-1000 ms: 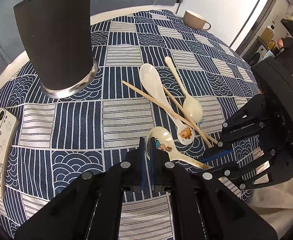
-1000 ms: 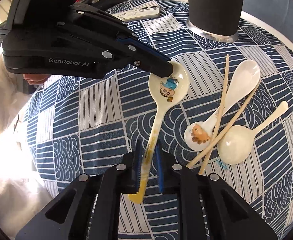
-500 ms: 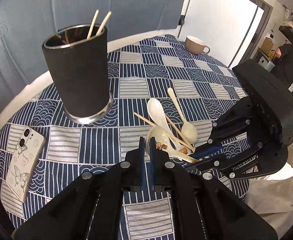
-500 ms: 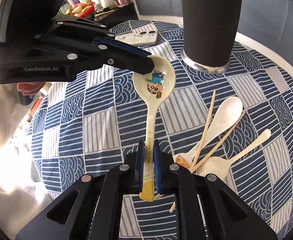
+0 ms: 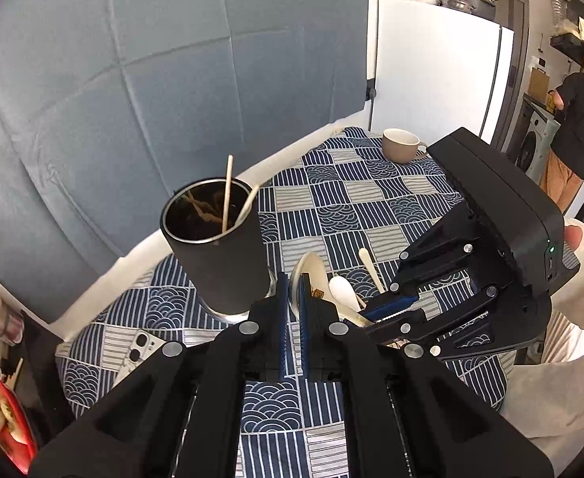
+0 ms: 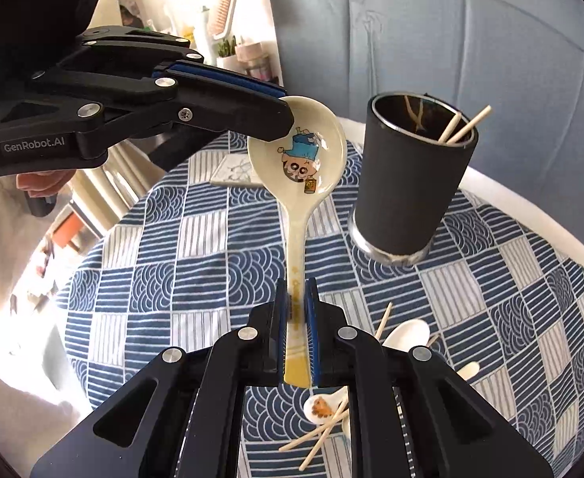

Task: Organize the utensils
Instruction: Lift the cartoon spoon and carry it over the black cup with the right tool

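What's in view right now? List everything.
cartoon spoon: 1, cream, lifted, gripped at bowl and handle
holder: 1, black, on table, chopsticks inside
loose spoons: 3, white, on table
loose chopsticks: 2, tan, across spoons
phone: 1, white, near holder
mug: 1, beige, far edge
tablecloth: 1, blue-white
bystander: 1, black top, background
left gripper: shut on bowl
right gripper: shut on handle
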`<state>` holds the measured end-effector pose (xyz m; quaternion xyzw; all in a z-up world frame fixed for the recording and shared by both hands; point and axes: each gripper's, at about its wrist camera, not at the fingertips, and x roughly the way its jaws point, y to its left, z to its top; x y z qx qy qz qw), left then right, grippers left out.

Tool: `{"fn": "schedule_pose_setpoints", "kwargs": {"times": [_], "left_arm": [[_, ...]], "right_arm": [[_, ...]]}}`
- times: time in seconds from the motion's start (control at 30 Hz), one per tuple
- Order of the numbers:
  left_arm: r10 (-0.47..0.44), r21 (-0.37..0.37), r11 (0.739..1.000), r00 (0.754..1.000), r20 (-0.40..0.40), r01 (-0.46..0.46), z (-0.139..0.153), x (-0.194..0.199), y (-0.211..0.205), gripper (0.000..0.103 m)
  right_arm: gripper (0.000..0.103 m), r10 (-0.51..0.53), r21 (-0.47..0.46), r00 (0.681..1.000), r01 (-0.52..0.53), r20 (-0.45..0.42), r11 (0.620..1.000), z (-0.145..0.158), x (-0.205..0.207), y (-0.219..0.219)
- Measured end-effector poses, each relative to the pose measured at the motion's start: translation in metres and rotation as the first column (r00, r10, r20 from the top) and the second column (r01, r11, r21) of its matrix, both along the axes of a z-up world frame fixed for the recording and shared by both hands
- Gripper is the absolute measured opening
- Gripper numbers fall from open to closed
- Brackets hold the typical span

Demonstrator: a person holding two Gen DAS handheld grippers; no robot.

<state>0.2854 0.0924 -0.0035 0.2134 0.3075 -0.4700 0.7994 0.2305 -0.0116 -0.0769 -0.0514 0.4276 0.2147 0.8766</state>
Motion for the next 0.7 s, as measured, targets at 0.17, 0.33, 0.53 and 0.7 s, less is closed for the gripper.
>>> {"fn": "schedule_pose_setpoints", "kwargs": {"times": [0.17,0.33,0.53,0.7], "left_arm": [[0.025,-0.023,0.999,0.997,0.068,-0.023,0.026,0.002,0.004,0.006],[0.022,-0.041,0.999,0.993,0.114,-0.018,0.049,0.006,0.001,0.007],[0.010,-0.052,0.999,0.987,0.158,-0.002,0.073,0.010,-0.007,0.008],[0.006,-0.075,0.997,0.983,0.182,0.008,0.088,0.015,-0.011,0.008]], "right_arm": [[0.008,0.016,-0.006,0.997,-0.015,0.073,1.000,0.023,0.010,0.004],[0.008,0.012,-0.009,0.991,-0.011,0.130,1.000,0.043,0.020,0.005],[0.008,-0.016,0.005,0.983,0.015,0.181,1.000,0.065,0.033,-0.003],[0.008,-0.028,-0.001,0.976,0.029,0.215,1.000,0.080,0.043,-0.006]]}}
